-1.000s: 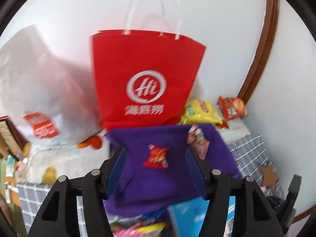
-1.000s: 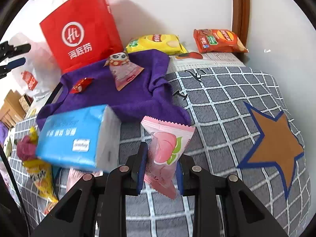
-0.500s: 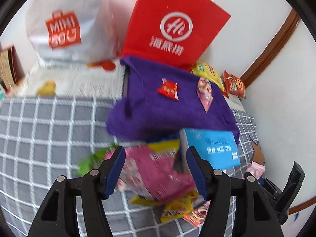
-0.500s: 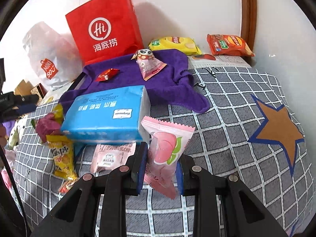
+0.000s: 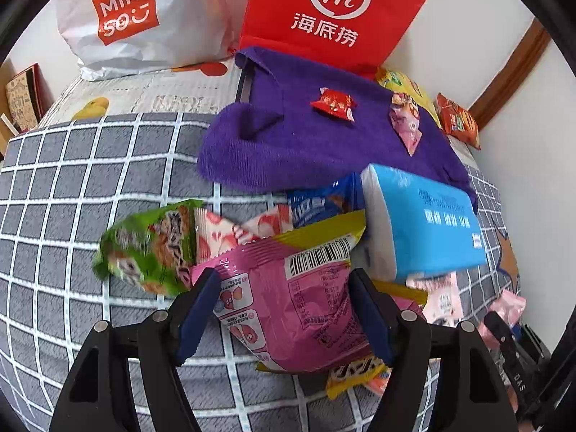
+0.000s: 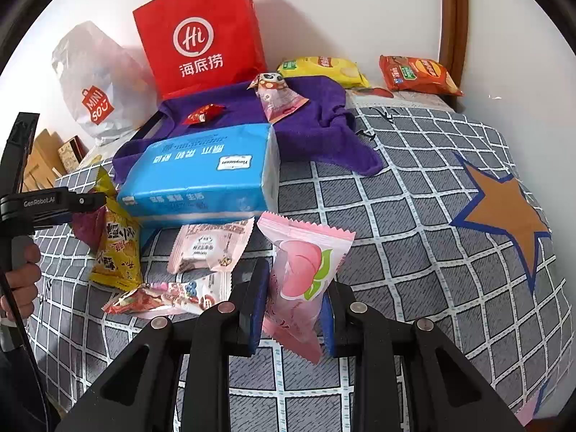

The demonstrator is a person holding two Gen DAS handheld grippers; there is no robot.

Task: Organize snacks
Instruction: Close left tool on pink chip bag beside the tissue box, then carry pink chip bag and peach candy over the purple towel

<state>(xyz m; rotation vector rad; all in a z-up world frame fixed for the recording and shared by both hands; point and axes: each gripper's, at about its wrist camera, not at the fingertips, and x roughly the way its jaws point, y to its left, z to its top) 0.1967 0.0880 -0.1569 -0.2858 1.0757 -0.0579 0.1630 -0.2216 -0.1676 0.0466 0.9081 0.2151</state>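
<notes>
My right gripper [image 6: 293, 297] is shut on a pink peach snack packet [image 6: 304, 273] and holds it above the checked bed cover. My left gripper [image 5: 284, 306] is open, its fingers on either side of a magenta snack bag [image 5: 291, 302] in a pile with a green packet [image 5: 147, 244], a strawberry packet [image 5: 237, 228] and a yellow bag [image 6: 117, 248]. A purple towel [image 5: 298, 144] carries a red candy [image 5: 333, 103] and a pink cone packet [image 5: 405, 120]. A blue tissue pack [image 5: 424, 223] lies at the towel's near edge.
A red paper bag [image 5: 334, 10] and a white Miniso bag [image 5: 136, 18] stand against the wall. Yellow chips [image 6: 322, 68] and orange chips [image 6: 417, 73] lie behind the towel. Small pink packets [image 6: 208, 244] lie by the tissue pack. The bed's right half shows a star pattern [image 6: 504, 212].
My left gripper has swung down from facing the red bag to the snack pile and now straddles the magenta bag. My right gripper has drawn back a little, still holding the peach packet.
</notes>
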